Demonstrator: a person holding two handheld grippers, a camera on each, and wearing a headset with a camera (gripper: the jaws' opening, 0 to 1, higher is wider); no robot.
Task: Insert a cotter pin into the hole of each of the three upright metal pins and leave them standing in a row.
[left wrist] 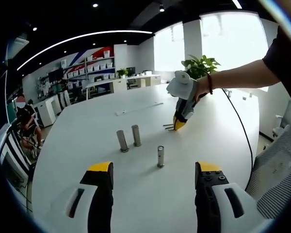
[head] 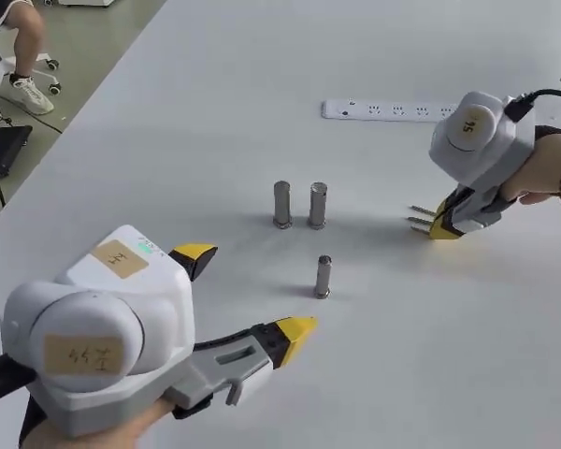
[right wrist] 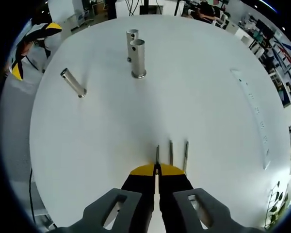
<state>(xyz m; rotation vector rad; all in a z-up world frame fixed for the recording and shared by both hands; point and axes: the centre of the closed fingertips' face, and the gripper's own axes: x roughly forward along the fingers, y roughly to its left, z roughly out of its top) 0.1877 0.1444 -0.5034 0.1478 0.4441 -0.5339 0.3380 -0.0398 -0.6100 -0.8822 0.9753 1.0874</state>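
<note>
Three upright metal pins stand on the white table: two side by side and one nearer alone. My left gripper is open low at the front left, its jaws wide apart and framing the lone pin from a distance. My right gripper rests at the table on the right, shut on a thin cotter pin. Two more cotter pins lie just beside its tips. From there the pair of pins stands far ahead.
A white power strip lies at the far side of the table. A seated person and a wheeled chair are off the table's far left edge. A potted plant stands behind the right gripper.
</note>
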